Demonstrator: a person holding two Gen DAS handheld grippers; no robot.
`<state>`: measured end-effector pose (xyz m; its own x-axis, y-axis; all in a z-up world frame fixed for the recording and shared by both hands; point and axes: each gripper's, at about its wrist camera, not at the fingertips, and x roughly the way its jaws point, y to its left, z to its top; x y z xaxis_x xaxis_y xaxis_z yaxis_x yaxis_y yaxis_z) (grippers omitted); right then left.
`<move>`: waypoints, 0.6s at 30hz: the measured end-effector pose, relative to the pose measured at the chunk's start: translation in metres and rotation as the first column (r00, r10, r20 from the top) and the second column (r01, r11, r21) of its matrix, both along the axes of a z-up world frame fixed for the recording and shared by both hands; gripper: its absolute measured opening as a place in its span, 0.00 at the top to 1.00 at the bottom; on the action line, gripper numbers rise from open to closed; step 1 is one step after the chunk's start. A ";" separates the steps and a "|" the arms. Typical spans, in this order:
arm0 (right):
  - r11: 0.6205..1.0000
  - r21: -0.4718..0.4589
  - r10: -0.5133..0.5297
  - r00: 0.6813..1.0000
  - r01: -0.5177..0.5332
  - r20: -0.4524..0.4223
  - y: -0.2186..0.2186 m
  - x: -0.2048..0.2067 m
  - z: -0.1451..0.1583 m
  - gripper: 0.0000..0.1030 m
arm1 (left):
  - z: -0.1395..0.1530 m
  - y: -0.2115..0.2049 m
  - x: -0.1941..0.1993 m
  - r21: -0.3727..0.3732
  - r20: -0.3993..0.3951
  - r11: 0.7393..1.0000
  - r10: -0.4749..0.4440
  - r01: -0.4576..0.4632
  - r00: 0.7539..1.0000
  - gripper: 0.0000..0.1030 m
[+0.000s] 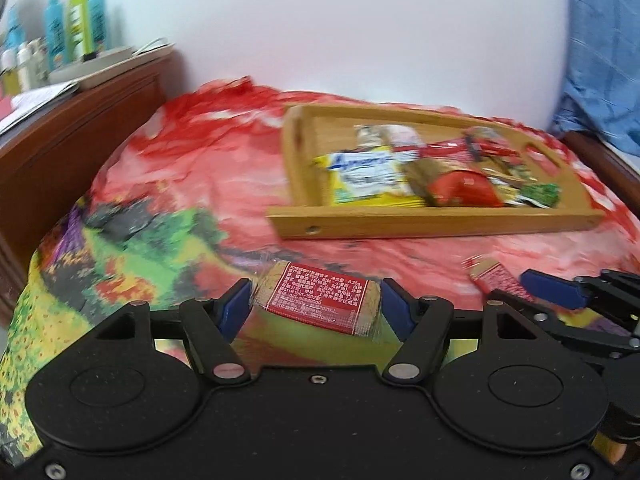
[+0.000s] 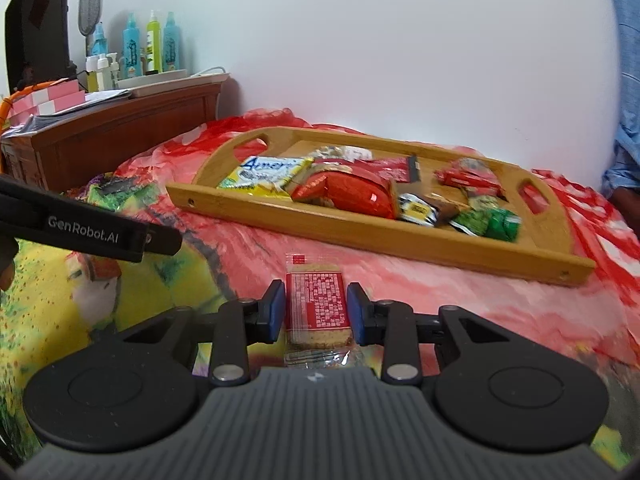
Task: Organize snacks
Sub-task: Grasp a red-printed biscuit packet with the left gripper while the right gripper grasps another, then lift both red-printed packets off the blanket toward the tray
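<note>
1. The scene is a bed (image 2: 460, 292) covered in a bright red and yellow floral cloth. A wooden tray (image 2: 360, 236) lies on it, already holding a heap of snack packets.
2. The left gripper (image 1: 316, 300) has its jaws partway in, one at each short end of a red-labelled biscuit packet (image 1: 318, 300). The packet's long axis runs across, from jaw to jaw. Both pads appear to touch the wrapper ends.
3. The right gripper (image 2: 316, 312) has narrow jaws closed across the width of a second biscuit packet (image 2: 318, 308). This packet's long axis points ahead, along the fingers, towards the tray.
4. In both wrist views the tray lies ahead of the jaws and beyond the packets. Judging from that, each packet next needs a lift and a carry forward over the tray's near wall.
5. The right view shows the tray sharply, with its two cut-out handles. The left view is blurred there.
6. The left view shows the right gripper low at its right edge with its packet. The right view shows only a black bar of the left gripper at its left edge.
</note>
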<state>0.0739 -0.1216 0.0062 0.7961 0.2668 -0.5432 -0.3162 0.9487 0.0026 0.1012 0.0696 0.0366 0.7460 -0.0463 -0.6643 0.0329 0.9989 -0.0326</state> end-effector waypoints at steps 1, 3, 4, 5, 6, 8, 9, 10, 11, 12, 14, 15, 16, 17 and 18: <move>1.000 -0.009 -0.009 1.000 0.009 0.005 -0.001 -0.003 0.000 0.62 | 0.001 -0.004 -0.001 0.000 0.003 1.000 -0.013 0.013 1.000 0.35; 0.998 -0.042 -0.038 0.999 0.039 0.028 -0.003 -0.008 0.001 0.62 | 0.003 -0.013 -0.003 0.007 0.009 0.999 -0.041 0.041 0.999 0.35; 0.997 -0.057 -0.052 0.998 0.054 0.038 -0.003 -0.009 0.001 0.62 | 0.004 -0.018 -0.004 0.015 0.011 0.998 -0.054 0.054 0.998 0.35; 0.995 -0.065 -0.066 0.997 0.069 0.046 -0.003 -0.010 0.002 0.62 | 0.004 -0.022 -0.004 0.023 0.012 0.998 -0.064 0.064 0.998 0.35; 0.995 -0.062 -0.079 0.996 0.082 0.050 -0.005 -0.010 0.002 0.62 | 0.005 -0.026 -0.004 0.031 0.013 0.997 -0.074 0.073 0.997 0.35; 0.993 -0.051 -0.104 0.993 0.106 0.049 -0.007 -0.009 0.004 0.62 | 0.007 -0.033 -0.003 0.037 0.017 0.995 -0.089 0.088 0.996 0.35; 0.992 -0.044 -0.116 0.992 0.118 0.051 -0.009 -0.009 0.004 0.62 | 0.008 -0.035 -0.003 0.038 0.020 0.995 -0.096 0.095 0.995 0.35; 0.992 -0.037 -0.122 0.991 0.124 0.051 -0.010 -0.009 0.005 0.62 | 0.009 -0.037 -0.002 0.039 0.021 0.994 -0.103 0.102 0.994 0.35; 0.992 -0.033 -0.123 0.991 0.125 0.049 -0.011 -0.009 0.005 0.62 | 0.010 -0.039 -0.001 0.039 0.020 0.993 -0.110 0.109 0.994 0.35; 0.991 -0.031 -0.126 0.991 0.127 0.047 -0.012 -0.009 0.006 0.59 | 0.009 -0.041 0.000 0.041 0.019 0.992 -0.116 0.115 0.993 0.35; 0.991 -0.026 -0.127 0.991 0.128 0.041 -0.013 -0.009 0.006 0.47 | 0.008 -0.045 0.001 0.045 0.012 0.991 -0.124 0.123 0.992 0.35; 0.992 -0.022 -0.127 0.991 0.127 0.035 -0.013 -0.008 0.005 0.47 | 0.007 -0.046 0.002 0.047 0.008 0.991 -0.126 0.125 0.992 0.35; 0.992 -0.017 -0.127 0.991 0.127 0.030 -0.013 -0.007 0.005 0.47 | 0.005 -0.047 0.003 0.049 0.004 0.991 -0.126 0.126 0.992 0.35; 0.991 -0.014 -0.130 0.991 0.130 0.027 -0.014 -0.006 0.003 0.47 | 0.004 -0.048 0.004 0.051 -0.001 0.991 -0.126 0.126 0.992 0.35; 0.991 -0.014 -0.132 0.991 0.132 0.024 -0.014 -0.005 0.002 0.47 | 0.002 -0.049 0.004 0.052 -0.006 0.991 -0.126 0.126 0.992 0.35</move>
<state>0.0686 -0.1356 0.0086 0.8361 0.1498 -0.5277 -0.1877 0.9820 -0.0187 0.1050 0.0207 0.0390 0.7346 -0.1050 -0.6703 0.1583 0.9872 0.0189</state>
